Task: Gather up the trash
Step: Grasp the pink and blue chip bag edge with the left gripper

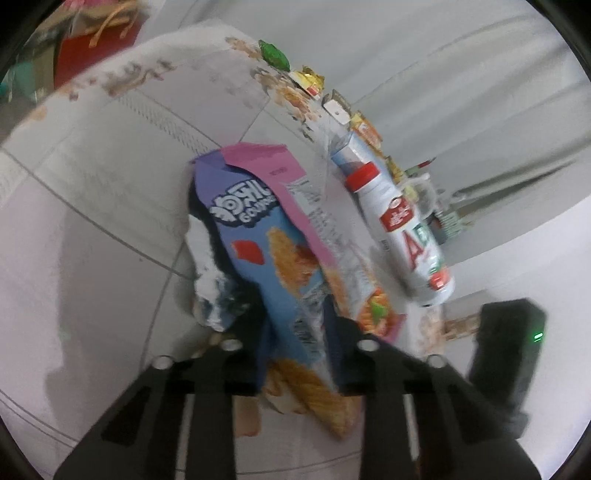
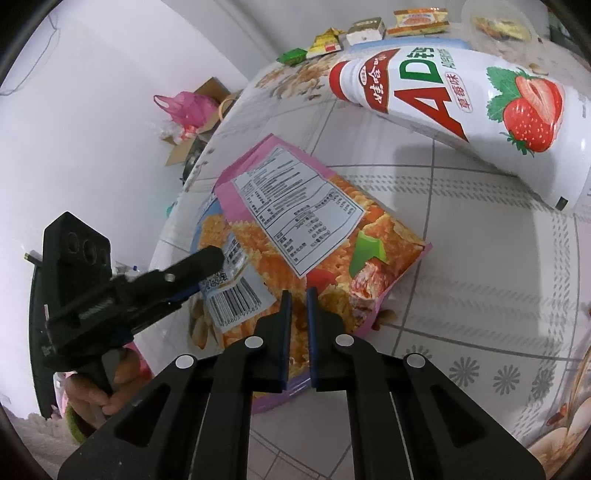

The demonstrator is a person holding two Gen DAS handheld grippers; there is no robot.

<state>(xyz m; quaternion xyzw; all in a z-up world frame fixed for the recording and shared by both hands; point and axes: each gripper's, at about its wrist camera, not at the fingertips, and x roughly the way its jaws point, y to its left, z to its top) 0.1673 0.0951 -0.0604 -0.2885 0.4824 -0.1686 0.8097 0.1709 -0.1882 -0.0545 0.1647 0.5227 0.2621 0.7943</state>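
Note:
A pink and blue snack box (image 1: pixel 280 251) with a cracker picture sits between the fingers of my left gripper (image 1: pixel 295 343), which is shut on its lower end. In the right wrist view the same box (image 2: pixel 295 236) lies at the table's left edge, with the left gripper (image 2: pixel 207 273) clamped on its barcode side. My right gripper (image 2: pixel 298 295) hovers over the box's near corner, jaws almost closed with a narrow gap and nothing between them. A white strawberry milk bottle (image 2: pixel 461 107) lies on its side behind the box; it also shows in the left wrist view (image 1: pixel 402 229).
Small wrappers and packets line the far table edge: a green one (image 2: pixel 291 56), a yellow one (image 2: pixel 327 43), a small box (image 2: pixel 365 30) and an orange packet (image 2: pixel 419 17). A pink bag in a cardboard box (image 2: pixel 192 110) sits on the floor. The tablecloth (image 2: pixel 461 280) is tile-patterned.

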